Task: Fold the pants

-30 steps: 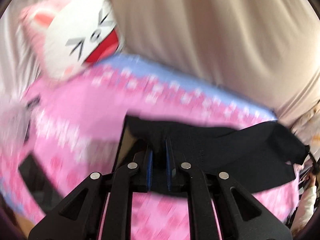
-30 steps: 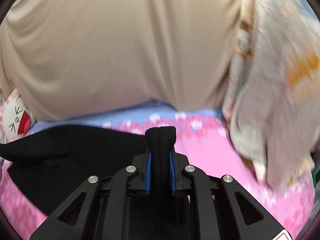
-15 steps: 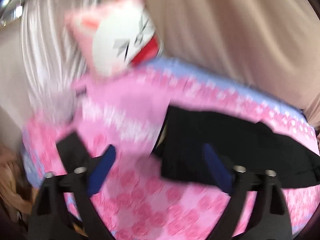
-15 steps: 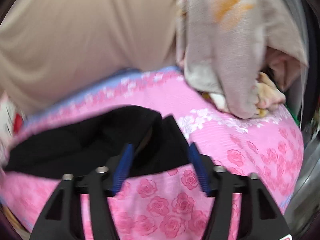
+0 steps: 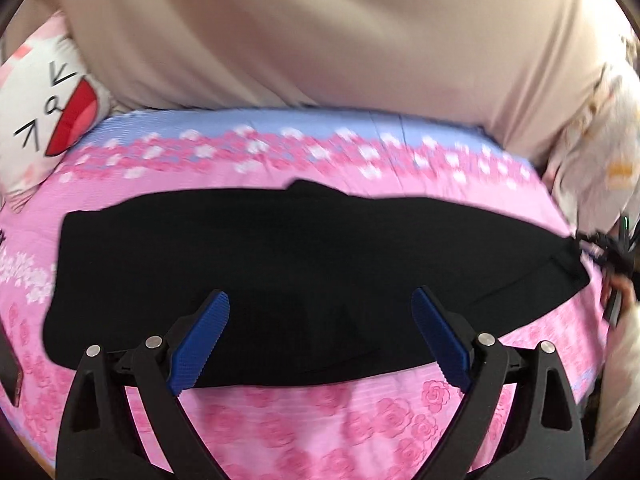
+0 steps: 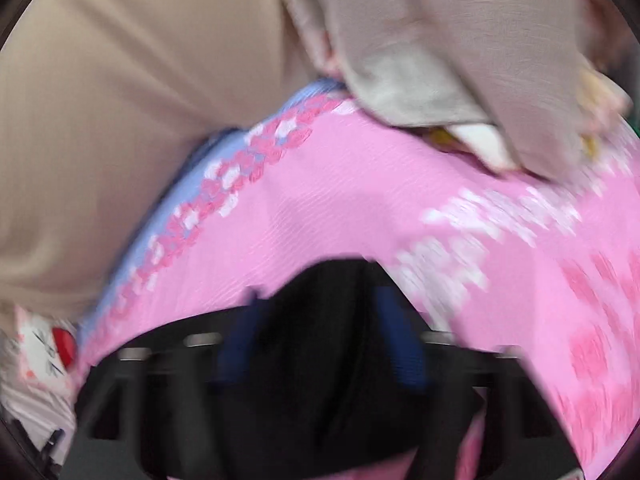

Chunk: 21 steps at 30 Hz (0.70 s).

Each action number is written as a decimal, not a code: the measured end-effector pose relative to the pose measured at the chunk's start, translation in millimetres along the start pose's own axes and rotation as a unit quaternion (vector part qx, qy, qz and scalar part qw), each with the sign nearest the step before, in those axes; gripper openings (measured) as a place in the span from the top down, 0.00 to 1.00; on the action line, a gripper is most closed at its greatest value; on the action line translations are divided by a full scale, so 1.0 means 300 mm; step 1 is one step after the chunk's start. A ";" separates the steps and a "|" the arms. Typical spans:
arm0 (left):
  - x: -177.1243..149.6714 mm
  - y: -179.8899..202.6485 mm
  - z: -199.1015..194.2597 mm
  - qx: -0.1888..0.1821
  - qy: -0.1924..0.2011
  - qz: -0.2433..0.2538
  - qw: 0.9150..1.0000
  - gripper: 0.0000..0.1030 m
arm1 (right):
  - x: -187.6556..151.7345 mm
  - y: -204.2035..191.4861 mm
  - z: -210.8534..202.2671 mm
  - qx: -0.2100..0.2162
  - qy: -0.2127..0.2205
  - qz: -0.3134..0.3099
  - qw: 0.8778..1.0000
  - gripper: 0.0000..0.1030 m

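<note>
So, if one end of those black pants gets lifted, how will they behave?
Probably floppy: the black pants lie flat and limp on the pink bedsheet. Likely light, being thin. The free end would probably drag and bunch rather than slide.

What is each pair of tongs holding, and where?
Left tongs: open, nothing held. Right tongs: shut on the black pants at one end; blur hides the exact spot.

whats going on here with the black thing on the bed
A person with a two-finger gripper in each hand is folding black pants laid out on a pink floral bedsheet. The left gripper hangs open over them, holding nothing. The right gripper, though blurred, is shut on one end of the fabric.
</note>
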<state>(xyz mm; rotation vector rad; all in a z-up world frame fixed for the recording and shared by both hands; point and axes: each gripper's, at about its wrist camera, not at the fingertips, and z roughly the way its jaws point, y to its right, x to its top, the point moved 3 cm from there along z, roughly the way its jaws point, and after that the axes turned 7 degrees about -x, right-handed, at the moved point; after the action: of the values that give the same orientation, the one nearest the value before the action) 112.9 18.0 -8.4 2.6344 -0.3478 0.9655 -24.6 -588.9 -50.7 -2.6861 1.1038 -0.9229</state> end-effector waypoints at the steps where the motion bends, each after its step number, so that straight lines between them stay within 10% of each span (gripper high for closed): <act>1: 0.000 0.006 0.026 0.003 -0.006 0.003 1.000 0.12 | 0.016 -0.043 0.016 -0.016 0.004 -0.031 0.999 0.94; 3: -0.024 0.045 0.072 0.007 -0.025 0.007 1.000 0.12 | 0.043 -0.131 -0.081 0.023 0.075 -0.084 0.993 0.94; 5: -0.043 0.053 0.101 0.016 -0.040 0.010 0.999 0.12 | 0.004 -0.233 -0.340 0.105 0.214 -0.186 0.953 0.94; 8: -0.078 0.022 0.110 0.028 -0.052 0.006 0.998 0.12 | -0.124 -0.233 -0.482 0.042 0.254 -0.311 0.915 0.93; 12: -0.100 -0.009 0.114 0.033 -0.058 0.001 0.998 0.12 | -0.325 0.024 -0.374 -0.086 0.107 -0.342 0.930 0.89; 14: -0.093 -0.013 0.121 0.033 -0.060 -0.004 0.998 0.12 | -0.395 0.140 -0.392 -0.124 0.085 -0.310 0.939 0.69; 16: -0.075 -0.003 0.131 0.026 -0.061 -0.007 0.998 0.12 | -0.406 0.207 -0.443 -0.109 0.094 -0.243 0.959 0.48; 21: -0.014 0.075 0.129 0.001 -0.038 -0.006 0.999 0.12 | -0.267 0.171 -0.413 0.027 0.066 -0.077 0.994 0.45</act>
<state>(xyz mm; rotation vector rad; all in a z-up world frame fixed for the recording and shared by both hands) 125.0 -16.5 -34.5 2.6760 -0.3475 0.8644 -170.5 -556.5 -5.6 -2.7319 0.8887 -1.1535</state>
